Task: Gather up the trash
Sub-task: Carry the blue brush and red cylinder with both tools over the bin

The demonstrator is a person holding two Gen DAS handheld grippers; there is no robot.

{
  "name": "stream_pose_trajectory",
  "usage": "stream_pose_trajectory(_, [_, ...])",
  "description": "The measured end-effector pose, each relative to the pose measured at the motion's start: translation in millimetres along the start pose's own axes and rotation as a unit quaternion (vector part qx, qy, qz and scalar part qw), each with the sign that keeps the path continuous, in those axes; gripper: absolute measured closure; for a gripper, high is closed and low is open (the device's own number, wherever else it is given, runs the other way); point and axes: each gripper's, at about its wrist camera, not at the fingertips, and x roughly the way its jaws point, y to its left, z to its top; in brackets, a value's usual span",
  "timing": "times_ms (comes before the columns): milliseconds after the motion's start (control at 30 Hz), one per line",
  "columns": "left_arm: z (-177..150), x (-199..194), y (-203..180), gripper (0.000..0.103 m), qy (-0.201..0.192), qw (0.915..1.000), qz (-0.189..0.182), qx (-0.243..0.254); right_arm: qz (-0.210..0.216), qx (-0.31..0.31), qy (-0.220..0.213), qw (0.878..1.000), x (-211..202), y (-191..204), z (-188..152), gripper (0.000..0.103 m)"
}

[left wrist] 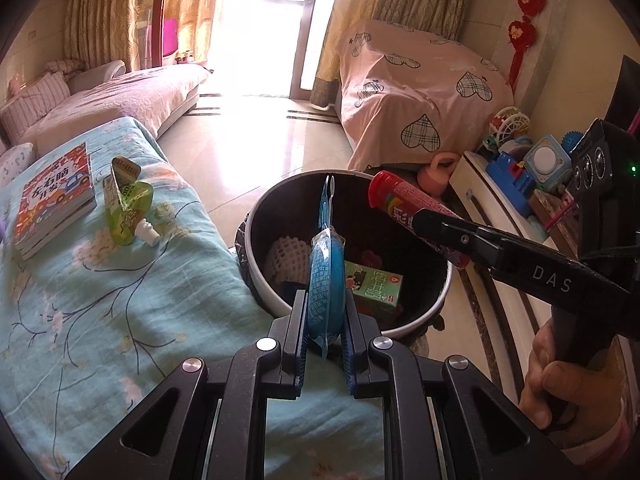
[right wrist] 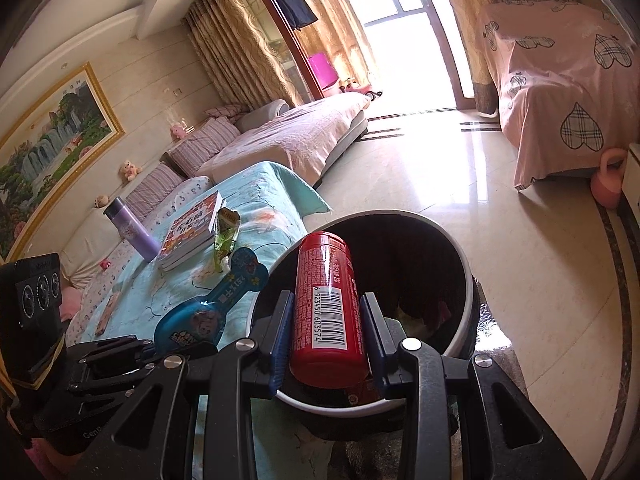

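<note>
Trash in two pieces hangs over the round bin (left wrist: 256, 280); the left gripper (left wrist: 326, 312) slopes downward at the bin's near rim, its fingers (left wrist: 298, 320) pinched narrow on one flat blue blister pack (left wrist: 326, 276), which stands edge-on between the pads with its card tail reaching forward above the bin's mouth; the right gripper (right wrist: 328, 344) also tilts downward from the right side, a hand (left wrist: 556, 384) around its handle, its fingers (right wrist: 280, 340) closed on one red tube (right wrist: 326, 300), gripped near the base with the capped end out ahead over the bin; inside the bin lie one green carton (left wrist: 374, 286) and one white foam net (left wrist: 286, 258); on the blue-covered bed (left wrist: 100, 300), near its far corner beside the bin, one green pouch (left wrist: 128, 204) stands just beside one stack of books (left wrist: 56, 200); one purple bottle (right wrist: 130, 232) stands beyond them.
</note>
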Motion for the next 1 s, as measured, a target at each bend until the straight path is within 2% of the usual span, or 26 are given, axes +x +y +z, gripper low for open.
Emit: stream_pose_trajectory(1000, [22, 34, -9, 0.09, 0.02, 0.9997, 0.005, 0.014, -0.028, 0.004, 0.019, 0.999, 26, -6, 15, 0.069])
